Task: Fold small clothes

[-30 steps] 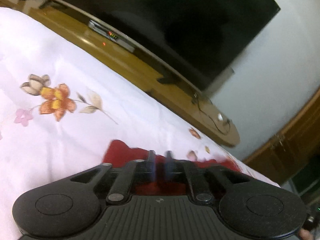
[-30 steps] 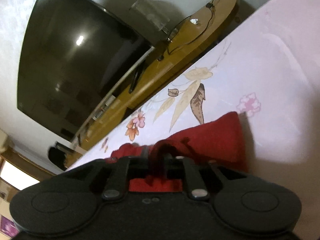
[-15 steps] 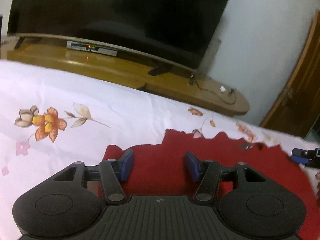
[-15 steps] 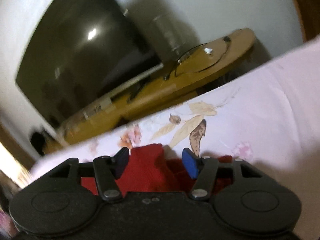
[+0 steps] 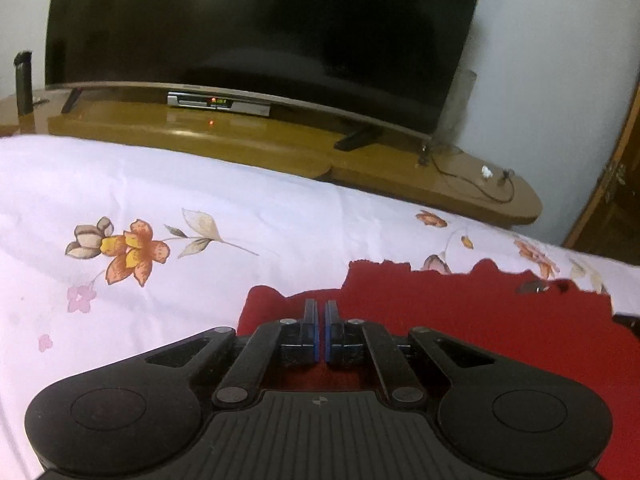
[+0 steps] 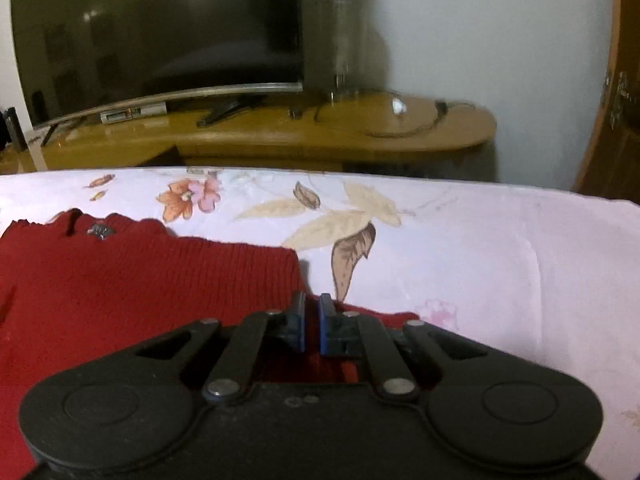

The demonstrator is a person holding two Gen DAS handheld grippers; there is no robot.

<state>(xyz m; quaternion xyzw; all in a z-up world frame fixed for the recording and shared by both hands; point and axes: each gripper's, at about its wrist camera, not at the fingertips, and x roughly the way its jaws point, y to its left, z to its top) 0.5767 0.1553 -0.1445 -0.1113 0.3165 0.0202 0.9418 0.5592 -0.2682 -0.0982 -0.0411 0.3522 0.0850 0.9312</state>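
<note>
The left gripper (image 5: 319,307) points down at a slant over the near left part of a red knitted garment (image 5: 460,320), which lies spread flat on a pale pink bedsheet printed with flowers (image 5: 200,184). Its blue-faced jaws stand drawn together with only a thin slit between them; whether a pinch of the knit is caught at the tips cannot be told, since the tips hide that spot. Ahead and to the right of this gripper the red fabric runs out to a scalloped far edge, and an orange printed flower (image 5: 132,250) lies well to its left on bare sheet.

The right gripper (image 6: 311,304) hovers at the garment's right edge (image 6: 140,280), where the ribbed knit ends just ahead of the fingertips and a narrow strip of red continues to the right below them. Its jaws are nearly together, with a slim gap; nothing can be seen clamped in that gap. A small metallic emblem (image 6: 100,231) sits on the knit far ahead and to the left of this gripper, near the neckline. A brown printed leaf (image 6: 352,256) lies on the sheet just ahead and slightly right of the tips.

Beyond the bed, ahead of both grippers, a wooden TV stand (image 5: 380,160) carries a dark television (image 5: 256,28) and a set-top box (image 5: 218,103).
</note>
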